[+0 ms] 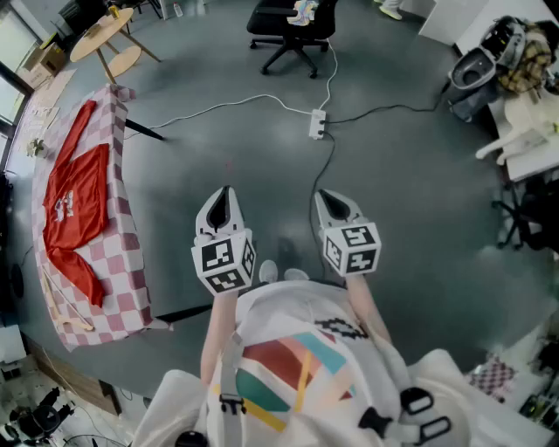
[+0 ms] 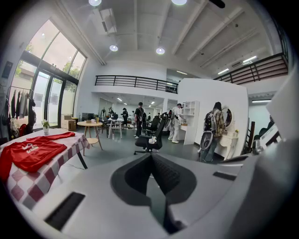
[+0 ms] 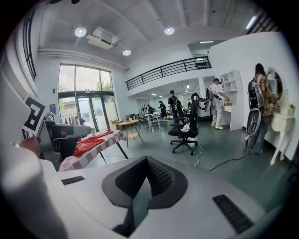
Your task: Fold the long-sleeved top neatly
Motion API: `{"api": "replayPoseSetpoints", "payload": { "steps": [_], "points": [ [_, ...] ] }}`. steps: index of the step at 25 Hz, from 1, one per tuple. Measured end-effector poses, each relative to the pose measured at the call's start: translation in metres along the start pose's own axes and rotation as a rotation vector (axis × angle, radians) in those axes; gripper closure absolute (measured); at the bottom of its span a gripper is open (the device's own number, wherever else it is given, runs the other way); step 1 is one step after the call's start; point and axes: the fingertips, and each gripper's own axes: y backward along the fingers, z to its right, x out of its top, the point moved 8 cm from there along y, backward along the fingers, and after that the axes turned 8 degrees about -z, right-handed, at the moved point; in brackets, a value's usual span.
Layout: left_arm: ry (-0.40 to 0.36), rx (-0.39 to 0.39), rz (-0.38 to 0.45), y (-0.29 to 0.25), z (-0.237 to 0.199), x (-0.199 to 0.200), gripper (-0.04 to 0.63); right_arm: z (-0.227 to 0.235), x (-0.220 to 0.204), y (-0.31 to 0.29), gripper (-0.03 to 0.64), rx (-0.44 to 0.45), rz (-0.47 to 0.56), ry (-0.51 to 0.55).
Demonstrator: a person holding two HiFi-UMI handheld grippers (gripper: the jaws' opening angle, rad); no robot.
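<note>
The smooth grey floor (image 1: 419, 192) fills most of the head view, matte and faintly mottled. At nine o'clock stands a long table (image 1: 131, 288) under a pink-and-white checked cloth that hangs over its edges, with a thin black leg (image 1: 144, 133) slanting out at its far end. The red long-sleeved top (image 1: 74, 205) lies spread flat on that cloth, soft and lightly creased, one sleeve reaching toward the far end of the table. It is well apart from both grippers, with a stretch of floor between. At twelve o'clock is a black swivel chair (image 1: 293, 26) on a star-shaped wheeled base. At eleven o'clock there is a round pale wooden table (image 1: 103, 30) with splayed legs and a lower shelf. A thin white cable (image 1: 227, 105) curves across the floor from the checked table to a small white power strip (image 1: 317, 122) at twelve o'clock, just beyond the grippers, and a black cable runs on from it. The left gripper (image 1: 224, 202) and right gripper (image 1: 334, 208) are held side by side over the floor, angled slightly downward. Each has a white shell with black ribbed pads, its jaws pressed fully together on nothing.
</note>
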Motion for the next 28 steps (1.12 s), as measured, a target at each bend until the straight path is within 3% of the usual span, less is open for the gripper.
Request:
{"api": "replayPoseSetpoints", "payload": {
  "steps": [11, 25, 26, 28],
  "points": [
    [0.008, -0.010, -0.007, 0.003, 0.006, -0.004, 0.589, -0.004, -0.002, 0.005, 0.612, 0.014, 0.014, 0.013],
    [0.010, -0.023, -0.021, 0.006, 0.003, -0.018, 0.586, -0.018, -0.005, -0.001, 0.611, 0.098, 0.029, 0.032],
    [0.015, -0.050, -0.029, 0.004, 0.003, -0.019, 0.562, -0.019, -0.006, -0.003, 0.609, 0.100, 0.026, 0.039],
    [0.030, -0.096, -0.038, 0.001, 0.002, -0.020, 0.399, -0.021, -0.006, -0.005, 0.603, 0.120, 0.029, 0.027]
  ]
}}
